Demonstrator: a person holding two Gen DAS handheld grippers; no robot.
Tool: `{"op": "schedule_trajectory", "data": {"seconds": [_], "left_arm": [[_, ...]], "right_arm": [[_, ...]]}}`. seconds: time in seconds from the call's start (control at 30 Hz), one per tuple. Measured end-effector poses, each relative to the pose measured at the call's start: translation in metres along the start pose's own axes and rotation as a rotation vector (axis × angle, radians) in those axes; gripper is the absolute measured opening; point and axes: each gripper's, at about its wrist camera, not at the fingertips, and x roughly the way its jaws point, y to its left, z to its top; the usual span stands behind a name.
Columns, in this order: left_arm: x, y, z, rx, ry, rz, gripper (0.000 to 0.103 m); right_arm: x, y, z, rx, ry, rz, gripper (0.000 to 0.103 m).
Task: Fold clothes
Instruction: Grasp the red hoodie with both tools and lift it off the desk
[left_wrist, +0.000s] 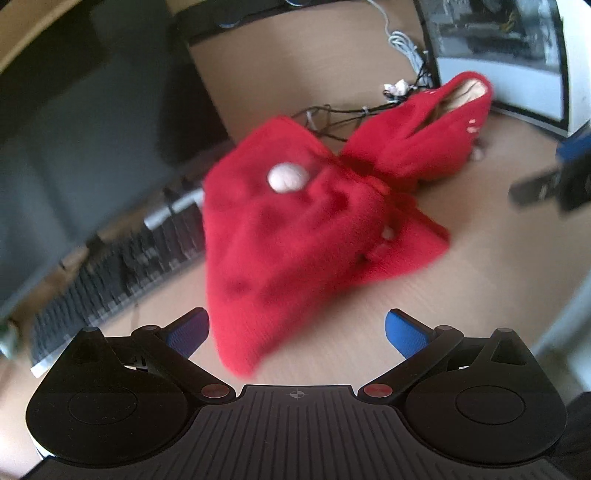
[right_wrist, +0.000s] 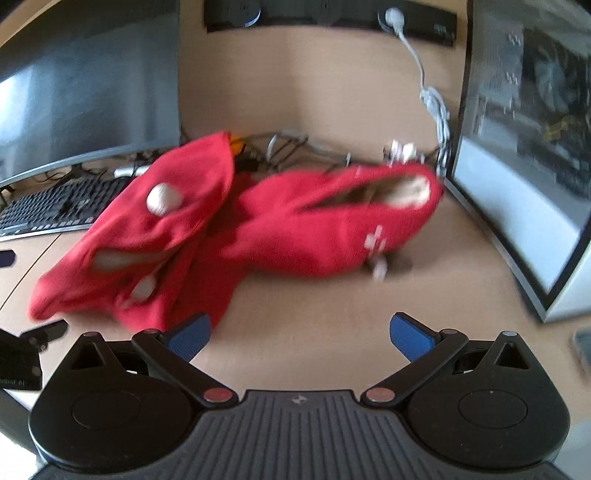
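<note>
Garment: a red knit garment (left_wrist: 295, 236), crumpled in a heap on the table, with pale round pom-pom-like bobbles and small white marks; an opening with pale lining shows at its far end (right_wrist: 406, 188).
Where it lies: mid-table, its far end near the cables by the back edge, between the keyboard side and the case side.
Handling: judged soft, light and floppy, likely to sag and bunch when lifted; the knit should give good grip. Both views are blurred, so seams and sleeves cannot be told apart.
Where to take hold: probably the near hanging corner (left_wrist: 240, 354) for one side and the rim of the opening for the other, to spread it flat first.
Left gripper (left_wrist: 297, 332): jaws spread wide, empty, near the garment's near corner.
Right gripper (right_wrist: 299, 334): jaws spread wide, empty, nothing between them.
Table (right_wrist: 314, 306): light wood, smooth.
Surroundings: keyboard (right_wrist: 55, 206) and monitor (right_wrist: 85, 85) on the left, tangled cables (right_wrist: 295, 144) behind, a glass-sided computer case (right_wrist: 524, 155) on the right.
</note>
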Motion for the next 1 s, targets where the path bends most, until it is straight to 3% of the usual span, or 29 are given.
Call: {"op": "schedule_trajectory", "data": {"seconds": [0.07,0.2,0.4,0.5,0.57,0.63,0.7,0.8,0.87,0.93,1.0], "left_arm": [[0.012,0.001,0.01,0.014,-0.008,0.077,0.103],[0.04,0.005,0.029,0.038,-0.007,0.142,0.103],[0.058,-0.006,0.042,0.15,-0.039,0.1,0.103],[0.063,0.002,0.047,0.136,-0.062,0.145,0.103],[0.068,0.026,0.051,0.056,-0.064,0.287,0.103],[0.079,0.071,0.054,-0.087,-0.021,0.54,0.103],[0.09,0.132,0.047,-0.277,0.073,0.729,0.103],[0.092,0.203,0.016,-0.47,0.219,0.893,0.103],[0.075,0.222,0.001,-0.547,0.232,0.89,0.103],[0.059,0.224,-0.008,-0.603,0.211,0.792,0.103],[0.051,0.214,-0.012,-0.622,0.2,0.626,0.103]], "right_arm": [[0.009,-0.004,0.012,-0.009,-0.013,0.002,0.103],[0.027,-0.005,0.027,-0.04,-0.011,0.037,0.103],[0.054,0.004,0.039,-0.119,0.007,0.106,0.103],[0.064,0.01,0.042,-0.149,0.007,0.127,0.103],[0.071,0.012,0.044,-0.163,0.011,0.144,0.103],[0.077,0.014,0.046,-0.173,0.018,0.162,0.103],[0.084,0.017,0.047,-0.183,0.027,0.179,0.103],[0.093,0.021,0.05,-0.197,0.036,0.196,0.103],[0.101,0.028,0.053,-0.207,0.045,0.219,0.103],[0.11,0.04,0.055,-0.248,0.052,0.232,0.103],[0.122,0.057,0.055,-0.337,0.059,0.209,0.103]]}}
